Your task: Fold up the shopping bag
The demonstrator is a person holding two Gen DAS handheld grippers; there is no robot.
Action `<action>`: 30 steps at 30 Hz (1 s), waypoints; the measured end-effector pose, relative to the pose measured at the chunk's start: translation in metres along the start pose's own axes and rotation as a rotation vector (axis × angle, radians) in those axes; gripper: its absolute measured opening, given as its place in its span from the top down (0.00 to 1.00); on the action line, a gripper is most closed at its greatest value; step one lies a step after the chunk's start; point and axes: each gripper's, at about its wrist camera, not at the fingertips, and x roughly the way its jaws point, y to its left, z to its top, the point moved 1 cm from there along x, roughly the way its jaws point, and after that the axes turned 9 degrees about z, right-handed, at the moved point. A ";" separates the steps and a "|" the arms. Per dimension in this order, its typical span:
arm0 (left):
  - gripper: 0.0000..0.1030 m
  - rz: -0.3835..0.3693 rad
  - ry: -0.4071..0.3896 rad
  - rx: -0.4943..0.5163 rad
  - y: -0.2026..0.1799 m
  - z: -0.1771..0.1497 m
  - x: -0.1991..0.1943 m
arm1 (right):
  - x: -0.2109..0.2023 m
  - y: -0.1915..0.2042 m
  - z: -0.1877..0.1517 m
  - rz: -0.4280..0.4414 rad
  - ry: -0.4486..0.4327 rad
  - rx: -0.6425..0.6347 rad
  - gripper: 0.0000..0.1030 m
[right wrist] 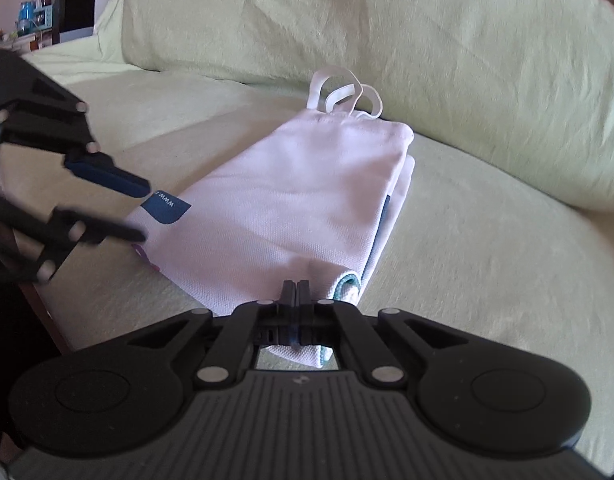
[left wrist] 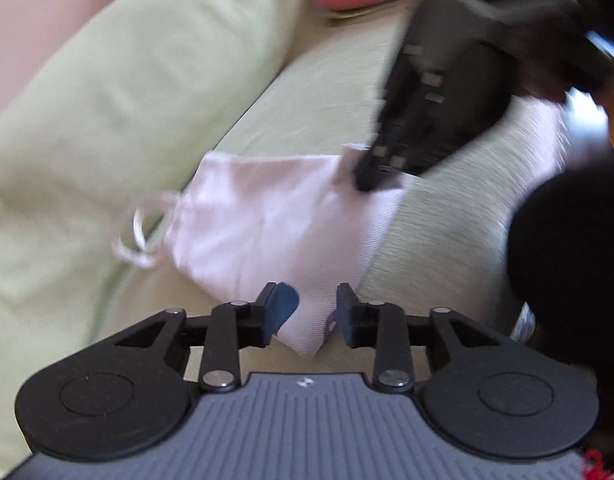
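The right gripper (right wrist: 296,294) is reaching low over the sofa seat (right wrist: 487,272), its jaws pressed together on the near corner of the folded white shopping bag (right wrist: 291,200). The left gripper (left wrist: 306,308) is coming in level from the other side, its jaws standing apart around the bag's opposite corner without clamping it. The bag is lying flat on the pale green seat, handles (right wrist: 347,94) curling toward the back cushion (right wrist: 387,32).
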 end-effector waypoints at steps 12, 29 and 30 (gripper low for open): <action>0.62 -0.141 -0.010 0.231 0.005 -0.016 0.044 | -0.008 -0.004 0.001 0.097 -0.003 -0.112 1.00; 0.60 -0.293 -0.042 0.070 0.034 -0.019 0.059 | -0.011 0.012 -0.081 0.000 -0.136 -1.286 0.60; 0.60 -0.298 -0.045 0.046 0.036 -0.020 0.061 | -0.011 0.009 -0.075 0.027 -0.122 -1.223 0.61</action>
